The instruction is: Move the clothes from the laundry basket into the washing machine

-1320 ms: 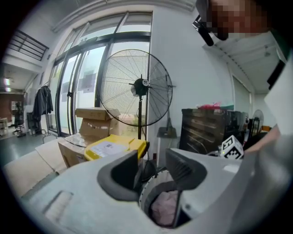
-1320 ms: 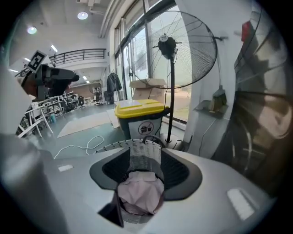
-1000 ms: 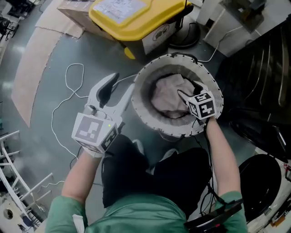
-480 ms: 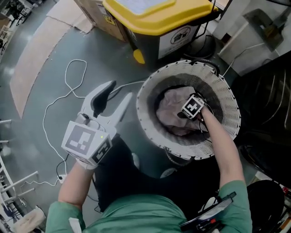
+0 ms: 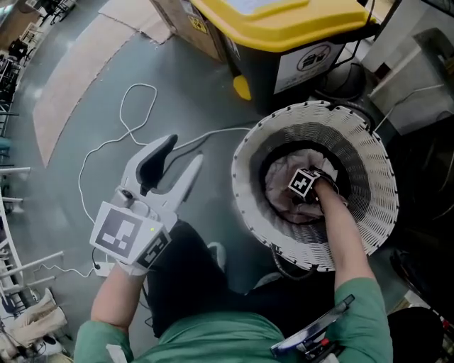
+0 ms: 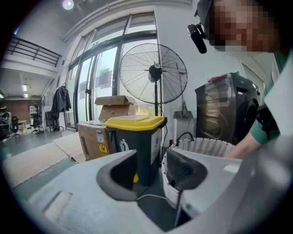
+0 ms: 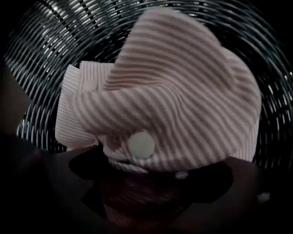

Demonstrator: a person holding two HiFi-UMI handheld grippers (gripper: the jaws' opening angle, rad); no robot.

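A white slatted laundry basket (image 5: 248, 205) stands on the grey floor, with a pink-and-white striped garment (image 5: 284, 170) crumpled at its bottom. My right gripper (image 5: 301, 186) reaches straight down deep inside it. In the right gripper view its dark jaws are opening wide just over the striped garment (image 7: 174, 91), whose buttoned edge lies between them, and the right gripper (image 7: 151, 173) is not clamped on it. My left gripper (image 5: 181, 152) hovers open and empty to the left of the basket. In the left gripper view, the left gripper (image 6: 151, 171) points at the basket (image 6: 201, 148); the dark washing machine (image 6: 229, 109) stands behind.
A grey bin with a yellow lid (image 5: 284, 21) stands just beyond the basket, with cardboard boxes (image 6: 98, 137) beside it. A white cable (image 5: 135, 120) loops over the floor at the left. A large pedestal fan (image 6: 153, 73) stands by the wall.
My right gripper has dropped from the basket's rim down to the garment at the bottom. The left gripper has sunk a little and drifted left, still open.
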